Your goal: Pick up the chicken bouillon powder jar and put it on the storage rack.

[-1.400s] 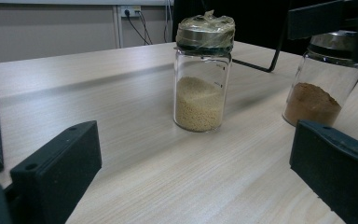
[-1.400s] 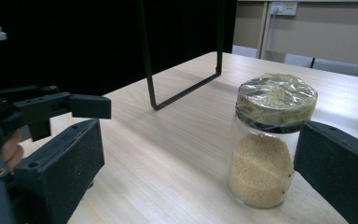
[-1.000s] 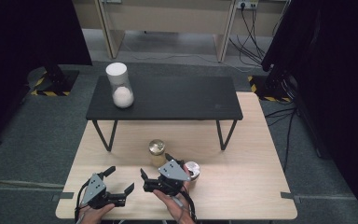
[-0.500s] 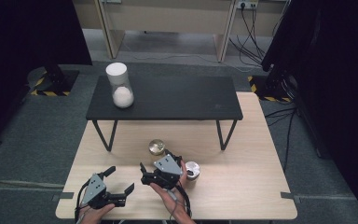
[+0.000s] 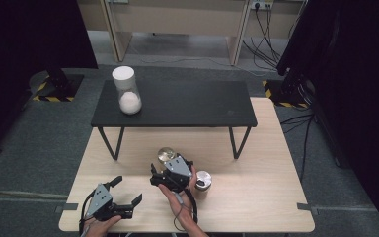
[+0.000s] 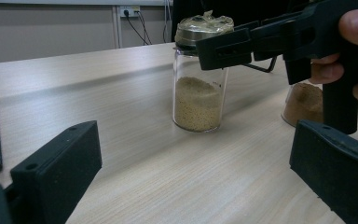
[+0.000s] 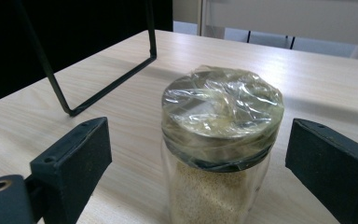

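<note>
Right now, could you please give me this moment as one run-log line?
right gripper: fingers closing around jar of yellow grains, not touching | left gripper: open, resting on table | brown-powder jar: beside

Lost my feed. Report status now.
Right gripper open, jaws just been closing around the glass jar, pads clear of its lid. Left gripper open, empty. Second jar beside, not blocking.

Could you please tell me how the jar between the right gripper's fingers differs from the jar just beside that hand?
The near jar holds pale yellow grains, with plastic film over its metal lid; the other jar holds brown powder. The near jar stands between the right gripper's fingers, not yet pressed; the other jar stands apart from them. Both are clear glass, upright on the wooden table.
</note>
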{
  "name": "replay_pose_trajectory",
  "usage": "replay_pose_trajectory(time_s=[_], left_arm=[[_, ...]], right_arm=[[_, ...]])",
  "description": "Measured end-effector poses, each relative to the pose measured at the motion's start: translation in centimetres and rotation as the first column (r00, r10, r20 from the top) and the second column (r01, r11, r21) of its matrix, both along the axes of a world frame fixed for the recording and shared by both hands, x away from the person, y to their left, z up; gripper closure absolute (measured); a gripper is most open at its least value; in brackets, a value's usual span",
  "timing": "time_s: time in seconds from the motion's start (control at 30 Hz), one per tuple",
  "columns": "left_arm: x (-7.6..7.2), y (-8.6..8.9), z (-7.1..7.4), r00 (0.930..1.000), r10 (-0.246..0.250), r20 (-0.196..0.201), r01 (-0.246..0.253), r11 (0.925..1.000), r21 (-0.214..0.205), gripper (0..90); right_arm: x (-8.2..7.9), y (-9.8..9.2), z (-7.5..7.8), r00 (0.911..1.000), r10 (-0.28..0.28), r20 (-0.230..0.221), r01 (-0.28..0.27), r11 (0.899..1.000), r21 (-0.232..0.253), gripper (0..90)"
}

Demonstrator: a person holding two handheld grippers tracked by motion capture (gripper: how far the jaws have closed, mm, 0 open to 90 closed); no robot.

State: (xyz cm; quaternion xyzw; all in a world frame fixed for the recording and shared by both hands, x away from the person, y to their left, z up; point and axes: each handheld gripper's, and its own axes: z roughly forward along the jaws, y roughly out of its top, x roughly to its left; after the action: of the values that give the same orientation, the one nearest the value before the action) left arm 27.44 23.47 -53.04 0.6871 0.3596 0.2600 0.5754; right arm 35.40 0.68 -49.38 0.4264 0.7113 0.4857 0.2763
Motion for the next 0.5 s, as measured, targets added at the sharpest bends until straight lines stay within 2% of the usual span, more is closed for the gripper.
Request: replay_pose_trajectory(time_s=[0.37,0.5], left_arm=[[0.0,0.0,0.0,1.0,0.0,0.001,0.0,1.0,0.0,1.6],[0.0,-0.01,0.0,1.0,0.0,0.0,0.0,1.0,0.001,1.6]], right_arm=[[0.68,0.47,-0.47,0.9993,-0.023,-0.029,0.023,1.0,-0.004,8.1],[0.97,0.62,-0.64,0.999,-0.037,-0.024,0.037,0.999,-0.016,9.9]])
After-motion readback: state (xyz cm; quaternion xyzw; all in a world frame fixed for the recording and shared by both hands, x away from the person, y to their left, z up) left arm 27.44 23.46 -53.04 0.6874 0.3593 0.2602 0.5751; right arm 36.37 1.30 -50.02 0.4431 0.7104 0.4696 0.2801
